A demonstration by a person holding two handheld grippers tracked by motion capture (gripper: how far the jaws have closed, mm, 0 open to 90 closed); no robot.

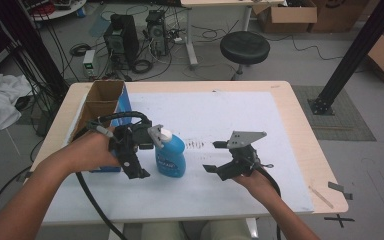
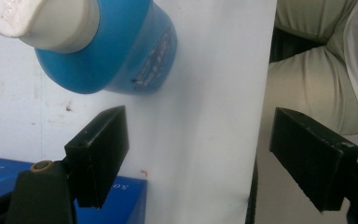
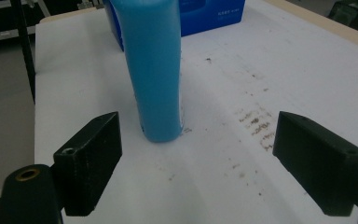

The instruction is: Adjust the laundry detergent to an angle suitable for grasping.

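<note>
Both tools are black with two flat rectangular jaws. The right tool carries a grey three-cornered plate; a thick black cable trails from the left tool. The person wears light trousers.

Table: light wood top, most of it covered by a white sheet, wood showing as a border along the edges.

On the sheet:
- Blue bottle with white cap, standing upright between the left gripper and the right gripper, just beside the left one.
- Blue box, open cardboard interior, beyond and outward of the left gripper.
- Dark smudges, just ahead of the right gripper.

On bare wood, outward of the right gripper: a strip of tape and a small grey piece.
</note>
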